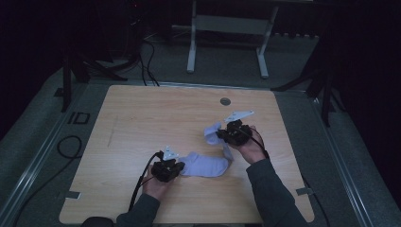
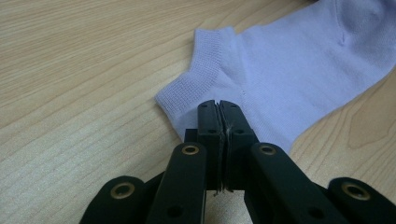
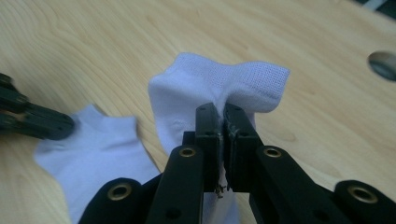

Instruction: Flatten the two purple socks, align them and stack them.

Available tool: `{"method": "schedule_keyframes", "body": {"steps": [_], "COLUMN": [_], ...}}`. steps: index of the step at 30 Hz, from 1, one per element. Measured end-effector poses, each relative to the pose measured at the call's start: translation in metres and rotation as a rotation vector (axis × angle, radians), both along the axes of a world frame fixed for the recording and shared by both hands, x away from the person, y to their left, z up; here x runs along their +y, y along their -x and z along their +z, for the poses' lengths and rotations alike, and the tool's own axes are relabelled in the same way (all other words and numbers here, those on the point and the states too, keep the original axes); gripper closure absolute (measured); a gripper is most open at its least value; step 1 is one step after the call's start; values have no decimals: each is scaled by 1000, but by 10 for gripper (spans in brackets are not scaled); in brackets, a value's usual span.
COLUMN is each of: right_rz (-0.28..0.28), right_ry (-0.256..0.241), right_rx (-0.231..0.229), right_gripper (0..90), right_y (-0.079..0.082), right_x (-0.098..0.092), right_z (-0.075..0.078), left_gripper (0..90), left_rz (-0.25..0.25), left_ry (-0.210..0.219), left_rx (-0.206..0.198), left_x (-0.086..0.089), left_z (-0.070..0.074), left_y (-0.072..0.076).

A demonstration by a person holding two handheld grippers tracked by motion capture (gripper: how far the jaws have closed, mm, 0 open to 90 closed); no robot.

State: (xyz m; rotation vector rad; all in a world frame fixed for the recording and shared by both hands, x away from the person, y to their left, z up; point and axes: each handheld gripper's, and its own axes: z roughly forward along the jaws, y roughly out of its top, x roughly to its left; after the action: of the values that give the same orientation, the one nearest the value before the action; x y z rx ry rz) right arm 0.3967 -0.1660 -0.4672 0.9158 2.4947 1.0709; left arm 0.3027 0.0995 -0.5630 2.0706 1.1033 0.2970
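Nearest the camera, your left forearm came in over the table's front edge, and your left gripper had its jaws pressed together on the cuff end of the white sock. In the left gripper view the ribbed cuff lay flat on the wood with the closed jaws over its edge; whether they truly pinched cloth or merely rested on it, I could not tell. To do this step well, you needed that end pinned firmly so the sock stayed stretched.

Moving right, the sock ran across the middle of the table toward your right gripper, whose jaws were clamped on the sock's other end, lifted and bunched above the wood. In the right gripper view the fabric puffed up over the closed jaws. You would have done best to carry that end across in a low arc, keeping the fold even.

Further right, a round grommet hole sat well apart near the far edge. Nothing stood in your path; only the trailing cables might have dragged.
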Motion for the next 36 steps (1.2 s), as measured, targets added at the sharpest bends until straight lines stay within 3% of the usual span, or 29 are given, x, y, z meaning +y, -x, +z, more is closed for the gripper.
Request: {"method": "schedule_keyframes", "body": {"steps": [9, 13, 22, 28, 36], "right_rz": [6, 11, 8, -1, -11], "right_ry": [-97, -97, -98, -113, -91], "right_rx": [-61, -73, -25, -33, 6], "right_gripper": [851, 850, 845, 846, 847], "right_y": [27, 40, 44, 47, 48], "right_x": [-9, -8, -2, 1, 12], "right_z": [26, 28, 22, 24, 5], "left_gripper": [864, 860, 858, 854, 851], "left_rz": [0, 1, 5, 5, -3], "left_ry": [2, 2, 0, 5, 11], "left_rx": [-3, -2, -2, 1, 6], "left_x": [-1, -1, -2, -3, -4], "left_z": [0, 0, 0, 0, 0], "left_y": [1, 1, 3, 4, 5]}}
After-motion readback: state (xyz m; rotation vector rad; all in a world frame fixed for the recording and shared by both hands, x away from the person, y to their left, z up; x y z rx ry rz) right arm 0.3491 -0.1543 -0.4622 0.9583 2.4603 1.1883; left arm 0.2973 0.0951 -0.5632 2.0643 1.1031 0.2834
